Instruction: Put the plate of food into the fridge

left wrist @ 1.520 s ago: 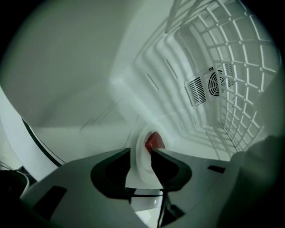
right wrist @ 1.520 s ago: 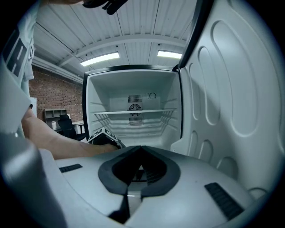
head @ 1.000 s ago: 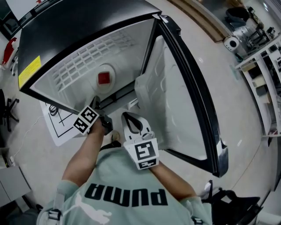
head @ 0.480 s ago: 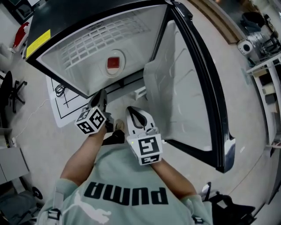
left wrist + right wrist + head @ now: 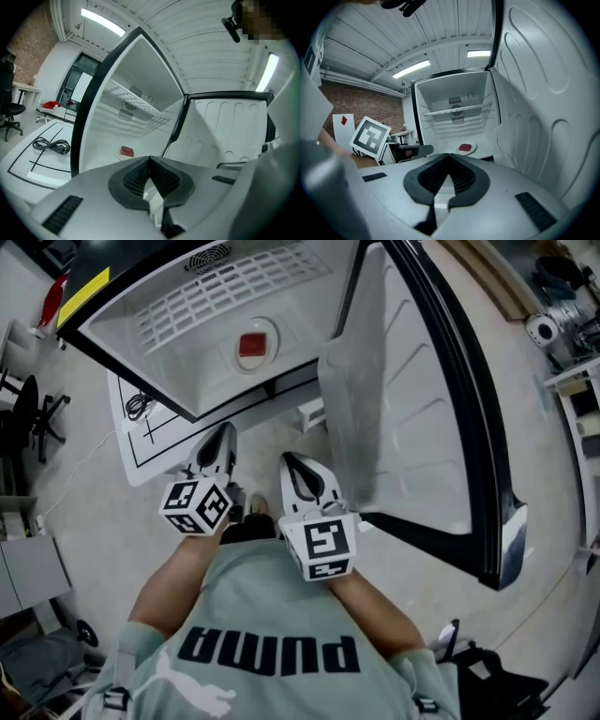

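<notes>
A white plate with a red piece of food (image 5: 255,345) rests on the floor of the open fridge (image 5: 169,352). The same plate (image 5: 125,151) shows low in the left gripper view, and the plate (image 5: 465,148) sits under the wire shelf in the right gripper view. My left gripper (image 5: 223,432) is shut and empty, held in front of the fridge opening, away from the plate. Beside it on the right, my right gripper (image 5: 289,463) is also shut with nothing in it. The fridge door (image 5: 431,427) stands wide open at the right.
A white floor mat with black lines and a coiled cable (image 5: 139,407) lies left of the fridge. A wire shelf (image 5: 457,111) spans the upper fridge. An office chair (image 5: 28,413) stands far left, and shelving (image 5: 577,381) far right.
Both grippers have drawn back from the fridge toward the person. The left one has also rolled, so its marker cube faces differently. The plate stays inside the fridge.
</notes>
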`<state>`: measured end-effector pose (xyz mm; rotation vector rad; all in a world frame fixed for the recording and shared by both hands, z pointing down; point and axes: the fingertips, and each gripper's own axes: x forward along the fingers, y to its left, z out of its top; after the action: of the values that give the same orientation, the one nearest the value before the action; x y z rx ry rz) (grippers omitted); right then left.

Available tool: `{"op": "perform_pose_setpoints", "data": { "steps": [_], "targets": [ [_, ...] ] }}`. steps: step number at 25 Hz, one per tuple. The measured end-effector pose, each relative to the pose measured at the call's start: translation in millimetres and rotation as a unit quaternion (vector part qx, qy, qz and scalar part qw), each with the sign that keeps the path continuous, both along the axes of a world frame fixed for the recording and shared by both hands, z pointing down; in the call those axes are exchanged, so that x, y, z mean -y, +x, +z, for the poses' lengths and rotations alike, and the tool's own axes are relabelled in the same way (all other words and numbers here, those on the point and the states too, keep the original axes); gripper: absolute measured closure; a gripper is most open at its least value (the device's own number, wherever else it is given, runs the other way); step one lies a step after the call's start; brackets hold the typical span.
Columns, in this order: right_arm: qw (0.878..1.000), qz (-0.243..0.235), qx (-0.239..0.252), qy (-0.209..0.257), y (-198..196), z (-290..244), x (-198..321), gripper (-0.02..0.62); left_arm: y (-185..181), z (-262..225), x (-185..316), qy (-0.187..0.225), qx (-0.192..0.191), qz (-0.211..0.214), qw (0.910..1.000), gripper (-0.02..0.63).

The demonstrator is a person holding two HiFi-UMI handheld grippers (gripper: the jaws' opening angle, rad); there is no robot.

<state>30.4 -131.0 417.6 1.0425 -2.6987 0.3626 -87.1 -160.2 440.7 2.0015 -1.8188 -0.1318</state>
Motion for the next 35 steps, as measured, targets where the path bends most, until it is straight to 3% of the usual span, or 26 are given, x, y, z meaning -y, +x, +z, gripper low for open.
{"op": "perform_pose_setpoints", "data": {
  "steps": [7,12,21,35],
  "targets": [
    [1.0,0.009,0.007,0.014,-11,-13,-14,0.592,5,-28,-30,0.03,0.032,0.038,0.9983,0.601],
    [1.0,0.021,0.009,0.018,-27,-23,-38,0.592,-8,-38,-70,0.028,0.04,0.051,0.9975,0.601],
    [0.998,0.048,-0.01,0.036,-50,-27,-108,0.592,-21,-59,-160,0.05,0.058,0.101,0.9919,0.601],
    [0.994,0.091,-0.013,0.057,-43,-30,-226,0.592,-10,-50,-273,0.065,0.088,0.143,0.9837,0.601]
  ]
}}
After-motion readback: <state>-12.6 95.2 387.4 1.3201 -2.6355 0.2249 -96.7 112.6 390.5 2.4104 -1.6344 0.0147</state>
